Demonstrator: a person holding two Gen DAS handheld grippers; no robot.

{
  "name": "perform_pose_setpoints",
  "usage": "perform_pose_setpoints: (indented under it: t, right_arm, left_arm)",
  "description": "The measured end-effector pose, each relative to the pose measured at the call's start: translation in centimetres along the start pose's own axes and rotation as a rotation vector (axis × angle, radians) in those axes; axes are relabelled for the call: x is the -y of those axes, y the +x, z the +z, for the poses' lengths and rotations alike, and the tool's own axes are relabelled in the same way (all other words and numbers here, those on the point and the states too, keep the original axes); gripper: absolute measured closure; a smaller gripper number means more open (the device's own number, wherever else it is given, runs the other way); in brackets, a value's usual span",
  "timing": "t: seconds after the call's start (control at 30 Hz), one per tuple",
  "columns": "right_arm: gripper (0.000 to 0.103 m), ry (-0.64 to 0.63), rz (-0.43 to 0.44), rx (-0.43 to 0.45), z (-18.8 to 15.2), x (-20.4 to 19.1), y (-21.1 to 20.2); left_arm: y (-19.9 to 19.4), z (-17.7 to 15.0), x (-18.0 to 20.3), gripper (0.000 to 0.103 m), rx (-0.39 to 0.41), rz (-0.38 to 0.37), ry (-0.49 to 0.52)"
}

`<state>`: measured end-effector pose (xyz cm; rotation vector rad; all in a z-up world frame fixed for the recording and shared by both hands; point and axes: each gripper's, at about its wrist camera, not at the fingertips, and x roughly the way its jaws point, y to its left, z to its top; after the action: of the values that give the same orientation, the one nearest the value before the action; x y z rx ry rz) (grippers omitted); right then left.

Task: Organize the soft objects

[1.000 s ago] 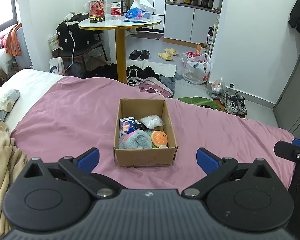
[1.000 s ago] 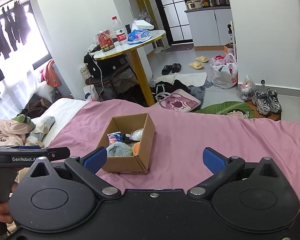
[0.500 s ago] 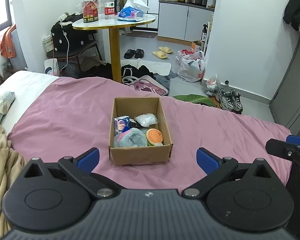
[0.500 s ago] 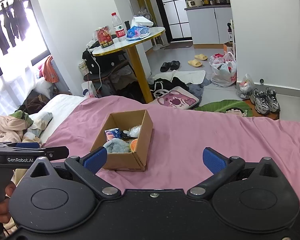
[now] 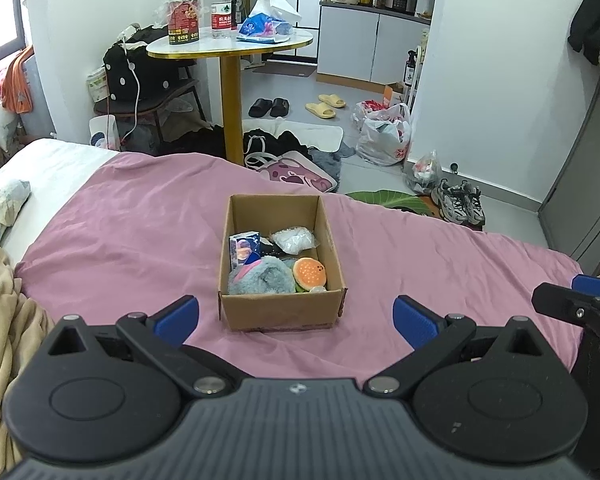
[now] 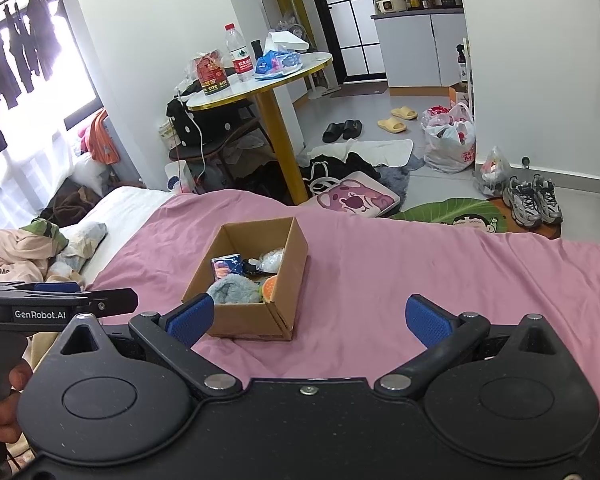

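So from where I'm driving this, both grippers are hovering over the near edge of the bed and neither one has anything in it. Left gripper [image 5: 296,316] has its jaws spread wide, right gripper [image 6: 310,318] same deal, fully released.

The cardboard box [image 5: 280,312] sits open-topped on the pink bedspread [image 5: 140,232], roughly mid-bed and dead ahead of the left gripper. From the right wrist view it's off to the left, with the right gripper's left fingertip overlapping its near corner in the picture. Inside it: a fluffy grey-blue plush [image 5: 260,280] at the near left, a little burger-looking squishy [image 5: 309,273] at the near right, a small blue carton [image 5: 244,249] standing against the left wall, and a clear crinkly bag [image 5: 293,239] toward the back.

Around it the bedspread is open on all sides, loads of room on the right especially. Left of the pink there's a beige blanket [image 5: 0,320] bunched at the edge and crumpled clothes [image 6: 16,248] further up on the white sheet.

Past the far edge of the bed stands a round table [image 5: 230,46] on a yellow post with a water bottle [image 5: 221,0] on it, plus slippers, bags and sneakers [image 5: 458,202] scattered on the floor.
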<state>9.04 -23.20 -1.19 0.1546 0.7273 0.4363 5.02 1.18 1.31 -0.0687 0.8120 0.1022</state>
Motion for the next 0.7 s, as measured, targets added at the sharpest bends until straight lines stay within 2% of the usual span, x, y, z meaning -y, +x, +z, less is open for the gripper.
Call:
perform_pose_setpoints:
  t: [0.7]
  right_arm:
    - [0.000,-0.007,-0.005,-0.013,-0.22,-0.45,0.11]
  left_arm:
    - [-0.12,0.01,0.07,0.001,0.017,0.005,0.018]
